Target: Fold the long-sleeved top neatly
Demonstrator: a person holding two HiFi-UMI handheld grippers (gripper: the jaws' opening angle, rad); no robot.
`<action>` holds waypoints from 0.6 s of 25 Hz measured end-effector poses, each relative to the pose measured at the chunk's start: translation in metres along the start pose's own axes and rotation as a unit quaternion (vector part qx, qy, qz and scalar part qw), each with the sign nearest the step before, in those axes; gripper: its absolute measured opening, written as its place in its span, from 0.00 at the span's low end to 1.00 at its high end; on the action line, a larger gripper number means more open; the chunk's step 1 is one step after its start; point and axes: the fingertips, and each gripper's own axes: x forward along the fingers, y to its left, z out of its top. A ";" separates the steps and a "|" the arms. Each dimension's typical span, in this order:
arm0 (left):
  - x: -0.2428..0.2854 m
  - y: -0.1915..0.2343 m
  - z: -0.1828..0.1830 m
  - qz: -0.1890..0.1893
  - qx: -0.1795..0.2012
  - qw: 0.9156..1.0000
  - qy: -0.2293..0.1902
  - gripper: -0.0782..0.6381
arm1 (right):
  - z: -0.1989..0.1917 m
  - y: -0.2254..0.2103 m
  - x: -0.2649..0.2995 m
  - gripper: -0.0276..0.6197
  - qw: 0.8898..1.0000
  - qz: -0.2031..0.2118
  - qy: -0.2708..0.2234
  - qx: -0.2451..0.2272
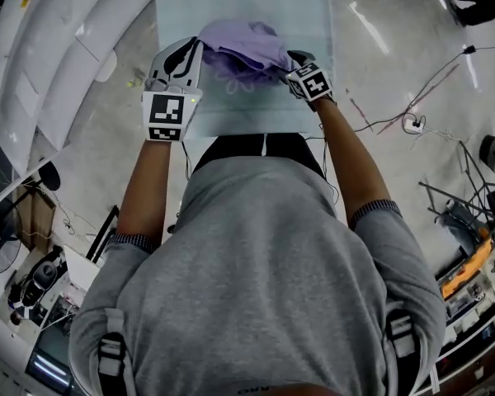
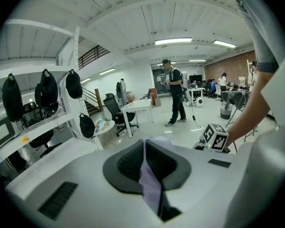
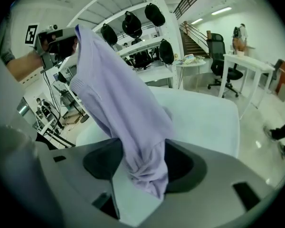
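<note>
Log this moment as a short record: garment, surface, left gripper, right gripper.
garment: lilac long-sleeved top, bunched, not yet folded, strung between the two grippers
surface: pale table under the top
left gripper: jaws closed on a fold of the top, raised above the right one
right gripper: jaws apart, a bunch of the top hanging between them, a gap showing on one side

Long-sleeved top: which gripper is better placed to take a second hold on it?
Probably right: the top hangs between the open jaws of the right gripper, while the left gripper is shut on its fabric.
</note>
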 end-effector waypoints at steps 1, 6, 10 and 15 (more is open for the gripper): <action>-0.001 0.002 0.000 0.002 0.003 1.000 0.000 0.15 | 0.001 -0.002 0.000 0.42 1.000 -0.001 -0.001 -0.007; -0.008 0.017 0.002 0.032 0.009 0.999 -0.001 0.15 | 0.030 -0.017 -0.034 0.08 0.998 -0.030 -0.036 -0.052; -0.021 0.041 0.010 0.062 0.004 0.998 -0.011 0.15 | 0.080 -0.035 -0.100 0.08 0.988 -0.070 -0.117 -0.067; -0.037 0.056 0.045 0.096 0.026 0.994 -0.050 0.15 | 0.160 -0.042 -0.204 0.08 0.964 -0.114 -0.211 -0.116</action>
